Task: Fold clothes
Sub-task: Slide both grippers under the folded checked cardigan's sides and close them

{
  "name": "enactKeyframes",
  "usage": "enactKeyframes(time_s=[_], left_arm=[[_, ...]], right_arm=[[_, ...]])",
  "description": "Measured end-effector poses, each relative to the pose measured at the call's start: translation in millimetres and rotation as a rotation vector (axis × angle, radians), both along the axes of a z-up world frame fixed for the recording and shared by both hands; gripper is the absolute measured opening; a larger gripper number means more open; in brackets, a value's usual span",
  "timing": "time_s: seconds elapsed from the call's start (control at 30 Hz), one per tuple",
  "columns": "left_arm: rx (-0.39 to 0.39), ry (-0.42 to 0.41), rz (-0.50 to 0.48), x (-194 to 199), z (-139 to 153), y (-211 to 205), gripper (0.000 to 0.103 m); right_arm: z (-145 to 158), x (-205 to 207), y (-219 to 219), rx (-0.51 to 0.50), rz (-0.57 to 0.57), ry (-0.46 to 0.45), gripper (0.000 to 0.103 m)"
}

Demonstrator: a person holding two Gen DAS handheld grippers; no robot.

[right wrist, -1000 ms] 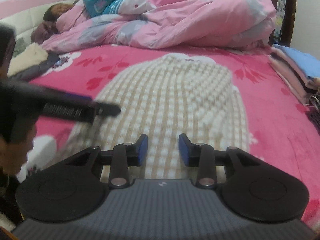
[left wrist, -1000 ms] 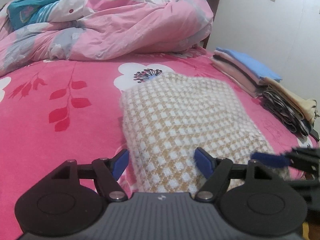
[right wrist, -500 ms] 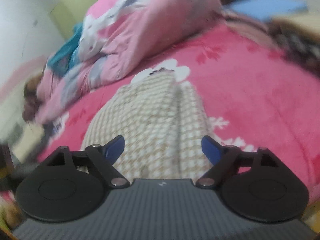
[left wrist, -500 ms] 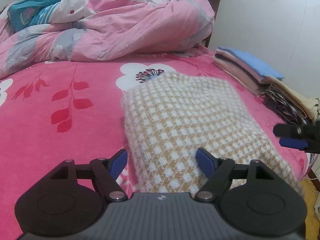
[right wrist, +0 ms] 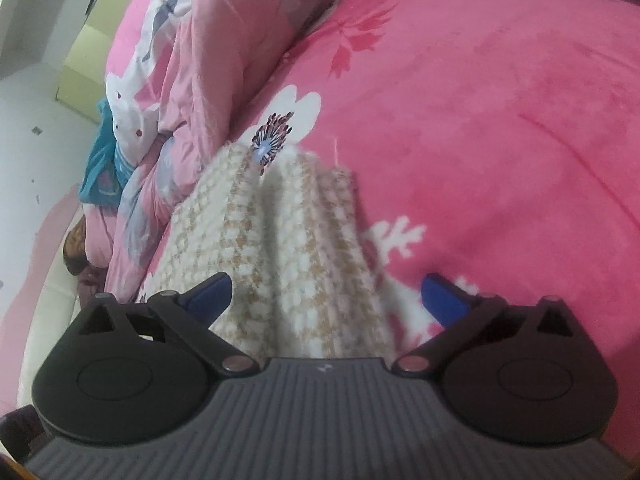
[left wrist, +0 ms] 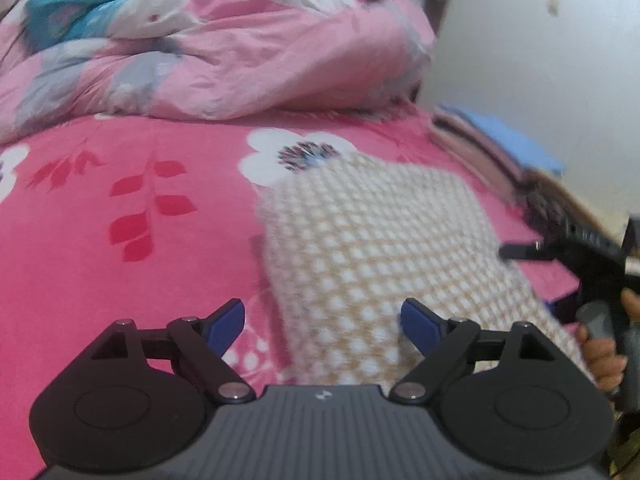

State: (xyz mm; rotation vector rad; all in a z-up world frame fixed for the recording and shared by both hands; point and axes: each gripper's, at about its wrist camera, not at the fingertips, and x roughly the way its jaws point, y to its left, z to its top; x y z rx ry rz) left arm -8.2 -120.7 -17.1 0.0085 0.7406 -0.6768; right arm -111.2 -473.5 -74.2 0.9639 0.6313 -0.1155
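Pink floral bedding (left wrist: 120, 184) is bearing the folded checked knit (left wrist: 384, 264), looking soft, thick and floppy, best pinched at its near edge, as the left gripper (left wrist: 322, 318) and right gripper (right wrist: 328, 294), jaws just opening wide, are gaping empty.

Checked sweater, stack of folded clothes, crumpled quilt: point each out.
checked sweater (left wrist: 384, 248), left wrist view, middle of its folded top face
stack of folded clothes (left wrist: 508, 144), left wrist view, blue top layer
crumpled quilt (left wrist: 248, 56), left wrist view, pink middle fold
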Motion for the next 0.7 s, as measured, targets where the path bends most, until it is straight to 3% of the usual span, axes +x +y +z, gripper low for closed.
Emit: enactKeyframes(time_s=[0.13,0.33,0.47,0.6,0.7], left_arm=[[-0.08,0.043,0.063,12,-8,29,0.087],[-0.264,0.294,-0.048,44,-35,47,0.089],[-0.31,0.36,-0.095,49,-48,53,0.094],[-0.376,0.444,-0.13,53,-64,63,0.094],[-0.401,0.457,-0.156,57,-68,66,0.094]], right_arm=[[-1,5,-5,-0.004,0.039,-0.019,0.102],[-7,2,-10,-0.001,0.104,-0.081,0.102],[-10,-15,3,-0.028,0.176,-0.139,0.102],[-10,-31,22,-0.007,0.32,-0.151,0.102],[-9,-35,31,-0.045,0.37,-0.157,0.102]])
